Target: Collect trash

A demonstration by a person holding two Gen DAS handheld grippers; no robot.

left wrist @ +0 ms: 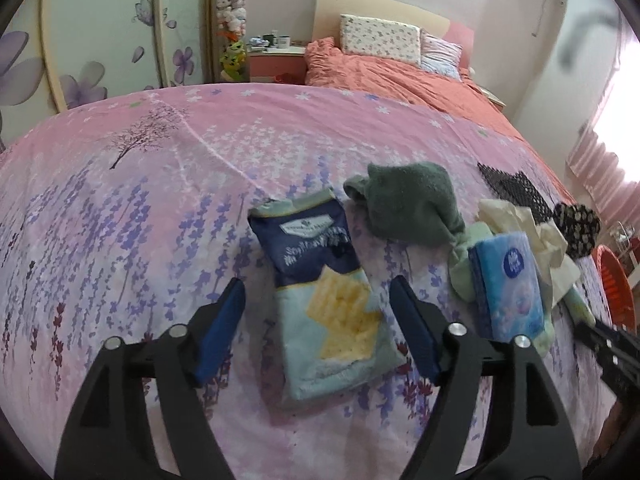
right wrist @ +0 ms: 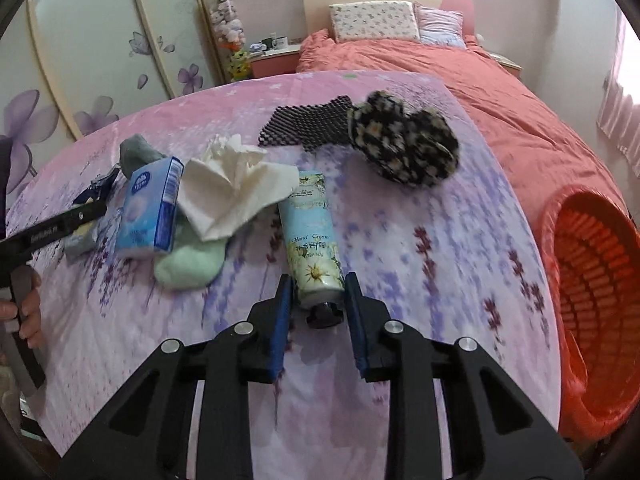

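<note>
Blue-padded right claw [right wrist: 317, 300] pinches the capped end of the pale floral hand-cream tube [right wrist: 312, 236] lying on the pink bed cover [right wrist: 420, 240]; left claw [left wrist: 318, 320] stands wide astride the blue cracker wrapper [left wrist: 328, 292]. Squeeze firmly before lifting toward the orange basket [right wrist: 592, 280].

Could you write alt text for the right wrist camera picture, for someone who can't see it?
The right gripper closes its blue fingers around a hand cream tube lying on a pink flowered bedspread. Behind it lie a crumpled tissue, a blue tissue pack and socks; an orange basket stands at right.
</note>
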